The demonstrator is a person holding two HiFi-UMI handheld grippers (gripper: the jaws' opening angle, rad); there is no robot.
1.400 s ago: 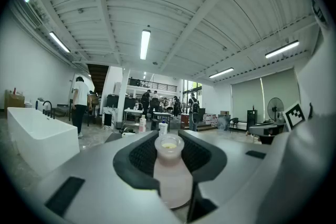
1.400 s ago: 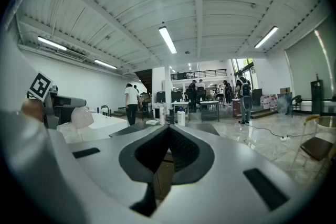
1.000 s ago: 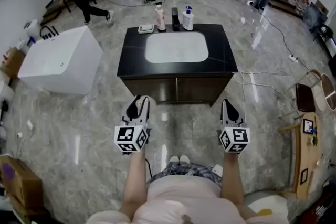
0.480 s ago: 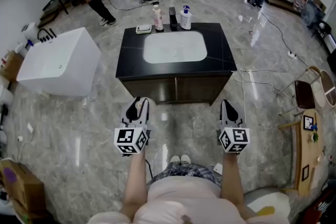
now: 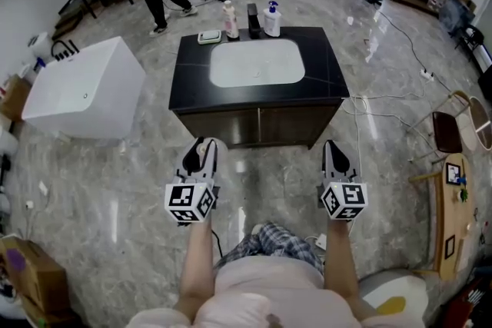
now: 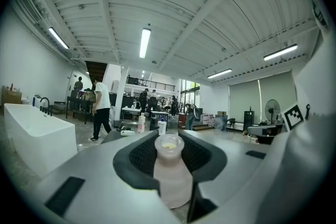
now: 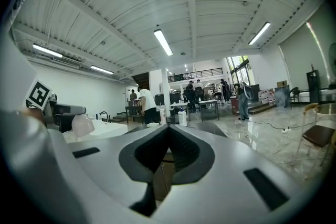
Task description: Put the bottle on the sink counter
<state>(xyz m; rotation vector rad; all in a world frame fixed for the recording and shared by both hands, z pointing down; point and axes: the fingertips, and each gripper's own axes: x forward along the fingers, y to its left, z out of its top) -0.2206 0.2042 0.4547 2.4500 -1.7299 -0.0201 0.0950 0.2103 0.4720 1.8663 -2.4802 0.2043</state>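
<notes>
A pale pink, capless bottle [image 6: 169, 176] stands upright between the jaws of my left gripper [image 6: 169, 150], which is shut on it. In the head view that gripper [image 5: 201, 148] hovers over the floor, just short of the cabinet front. The right gripper [image 5: 335, 150] hangs level with it, and in its own view the right gripper [image 7: 167, 131] is shut and empty. Ahead stands the sink counter [image 5: 323, 81], a black top with a white basin [image 5: 257, 61]. The held bottle [image 7: 82, 124] also shows at the left of the right gripper view.
At the counter's back edge are a soap dish [image 5: 208, 37], a pink bottle [image 5: 228, 19], a black faucet [image 5: 253, 21] and a white pump bottle [image 5: 272, 19]. A white bathtub [image 5: 81, 88] stands left; a chair [image 5: 447, 140] and cables lie right. People walk at the back.
The counter has come slightly nearer as I step forward. Both grippers keep their pose, the left still shut on the bottle. The person at the back left has walked farther away.
</notes>
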